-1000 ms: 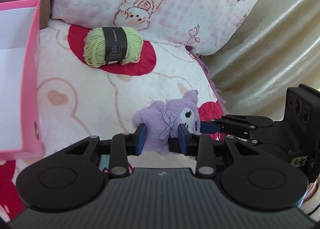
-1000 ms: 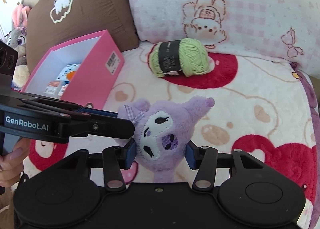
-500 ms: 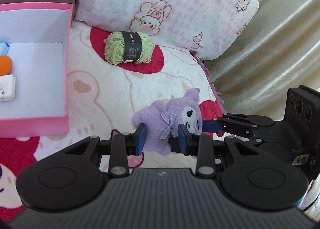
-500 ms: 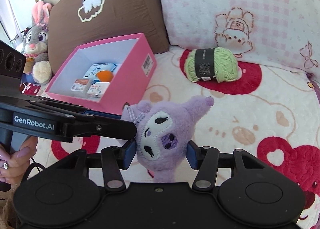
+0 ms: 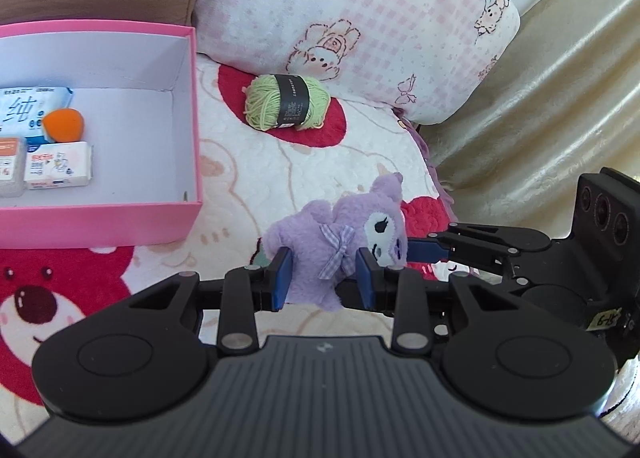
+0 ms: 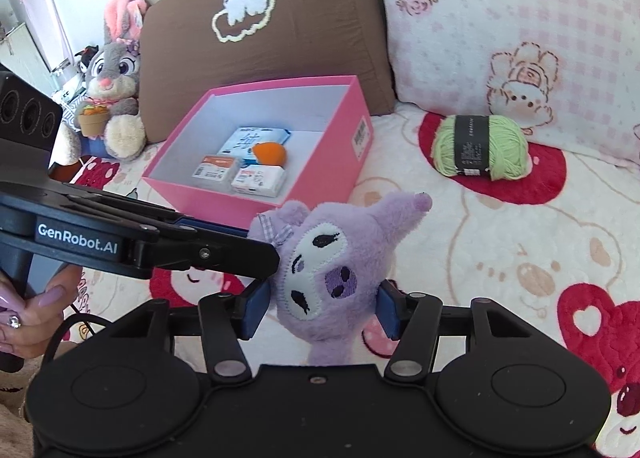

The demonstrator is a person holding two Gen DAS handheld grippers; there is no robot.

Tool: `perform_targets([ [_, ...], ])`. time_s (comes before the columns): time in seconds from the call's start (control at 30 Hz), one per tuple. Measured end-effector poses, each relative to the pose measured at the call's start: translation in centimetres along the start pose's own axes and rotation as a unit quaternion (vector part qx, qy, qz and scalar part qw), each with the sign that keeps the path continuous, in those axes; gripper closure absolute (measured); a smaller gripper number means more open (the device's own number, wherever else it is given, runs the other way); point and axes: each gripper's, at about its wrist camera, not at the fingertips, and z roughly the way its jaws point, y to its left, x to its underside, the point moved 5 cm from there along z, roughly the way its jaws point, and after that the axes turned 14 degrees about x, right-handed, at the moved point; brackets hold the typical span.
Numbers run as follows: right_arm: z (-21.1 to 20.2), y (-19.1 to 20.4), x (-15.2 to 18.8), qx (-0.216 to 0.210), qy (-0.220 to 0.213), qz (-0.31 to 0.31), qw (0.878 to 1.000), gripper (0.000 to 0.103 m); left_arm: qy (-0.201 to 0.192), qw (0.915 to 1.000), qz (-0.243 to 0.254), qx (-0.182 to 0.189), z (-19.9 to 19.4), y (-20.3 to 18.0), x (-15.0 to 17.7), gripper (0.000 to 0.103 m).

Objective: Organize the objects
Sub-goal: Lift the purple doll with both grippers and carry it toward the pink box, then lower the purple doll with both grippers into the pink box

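A purple plush toy (image 5: 340,242) (image 6: 340,262) hangs in the air above the blanket, held from two sides. My left gripper (image 5: 324,278) is shut on its body; my right gripper (image 6: 320,308) is shut on its head. The right gripper also shows in the left wrist view (image 5: 424,250), and the left gripper in the right wrist view (image 6: 256,254). A pink box (image 5: 100,222) (image 6: 352,162) lies to the left, open-topped, holding small packets and an orange ball (image 6: 271,153). A green yarn ball (image 5: 287,100) (image 6: 480,146) lies farther back.
A brown pillow (image 6: 260,38) and a pink checked pillow (image 5: 360,18) stand behind the box and yarn. A grey rabbit plush (image 6: 114,86) sits at the far left. The bed edge and a beige curtain (image 5: 540,118) are to the right.
Both grippers have risen and drawn back with the plush between them. More of the pink box and its contents now shows. The grips have not changed.
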Motion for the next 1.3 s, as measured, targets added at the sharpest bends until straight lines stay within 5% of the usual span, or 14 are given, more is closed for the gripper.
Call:
perform_targets([
  [0.57,-1.7,6.6,-3.5,-0.025,-0.012,-0.043,0.999,0.037,-0.013,0.9981,0.024,-0.055,-7.4,-0.3,-1.7,0.071],
  [1.17,2.3,11.1,-11.5,-0.01,-0.03,-0.084,0.996,0.031,-0.043,0.9948,-0.011,-0.092,-10.3,5.2,-8.8,0.071],
  [1.3,5.1,11.6,-13.4,0.017,-0.031,-0.096,0.995,0.045,-0.056,0.9919,-0.003,-0.114,-9.4,7.6,-10.8,0.072],
])
